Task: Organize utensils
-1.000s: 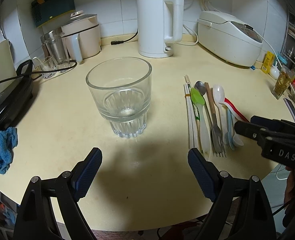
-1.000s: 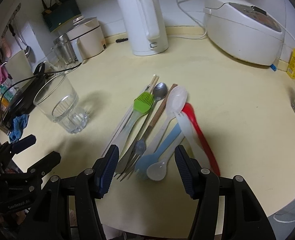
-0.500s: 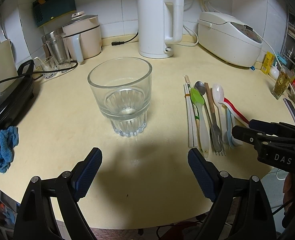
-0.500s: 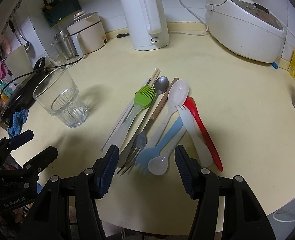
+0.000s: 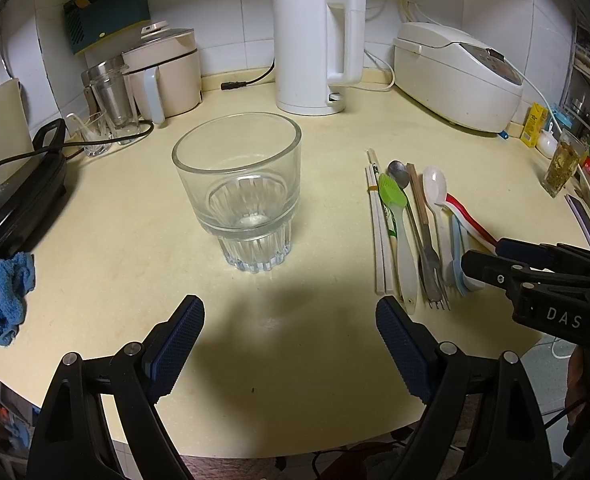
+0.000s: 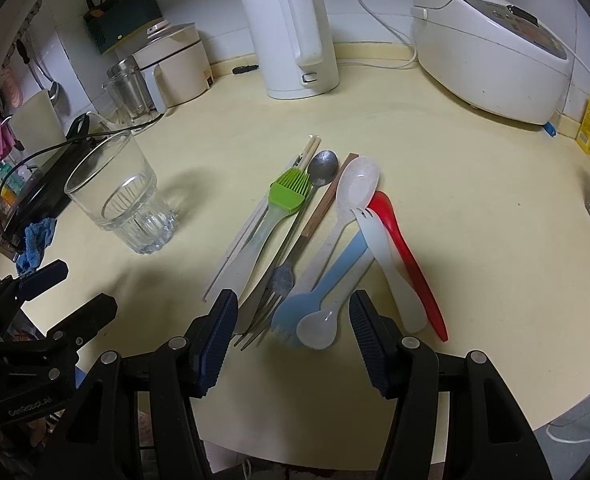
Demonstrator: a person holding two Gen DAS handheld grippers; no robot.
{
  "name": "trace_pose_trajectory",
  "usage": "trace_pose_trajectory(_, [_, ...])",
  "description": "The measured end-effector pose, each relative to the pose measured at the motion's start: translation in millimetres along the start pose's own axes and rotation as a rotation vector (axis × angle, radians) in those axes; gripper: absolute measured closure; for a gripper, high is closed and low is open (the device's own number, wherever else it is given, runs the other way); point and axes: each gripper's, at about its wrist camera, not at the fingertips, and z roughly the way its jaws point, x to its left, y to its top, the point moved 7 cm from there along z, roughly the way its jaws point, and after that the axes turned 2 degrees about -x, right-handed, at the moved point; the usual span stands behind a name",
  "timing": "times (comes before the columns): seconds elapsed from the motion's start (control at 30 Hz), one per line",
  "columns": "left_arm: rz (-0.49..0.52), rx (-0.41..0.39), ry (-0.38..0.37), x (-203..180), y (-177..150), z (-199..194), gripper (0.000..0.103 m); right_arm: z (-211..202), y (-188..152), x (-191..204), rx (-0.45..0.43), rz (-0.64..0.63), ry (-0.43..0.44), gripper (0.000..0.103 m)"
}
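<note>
An empty clear glass (image 5: 241, 192) stands upright on the cream counter; it also shows in the right wrist view (image 6: 121, 194). To its right lies a row of utensils: white chopsticks (image 6: 251, 224), a green silicone brush (image 6: 289, 190), a metal spoon (image 6: 323, 168), a metal fork (image 6: 279, 284), a white spoon (image 6: 357, 184), a blue fork (image 6: 323, 280), a white spork (image 6: 387, 264) and a red spoon (image 6: 403, 248). My left gripper (image 5: 291, 344) is open and empty, just short of the glass. My right gripper (image 6: 293, 340) is open and empty, just short of the near ends of the fork and blue fork.
A white kettle (image 5: 315, 48), a rice cooker (image 5: 455, 72) and a beige pot (image 5: 167, 72) stand along the back wall. A black appliance (image 5: 15, 200) and blue cloth (image 5: 9, 292) sit at the left edge. A glass of tea (image 5: 561, 164) stands far right.
My right gripper has moved forward and lower toward the near ends of the utensils. My left gripper has barely moved. Both stay open.
</note>
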Motion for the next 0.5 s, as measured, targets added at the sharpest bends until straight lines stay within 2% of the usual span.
trace_pose_trajectory(0.5, [0.0, 0.001, -0.002, -1.4, -0.2, 0.0, 0.013, 0.0, -0.2, -0.5, 0.0, -0.001, -0.001, 0.044])
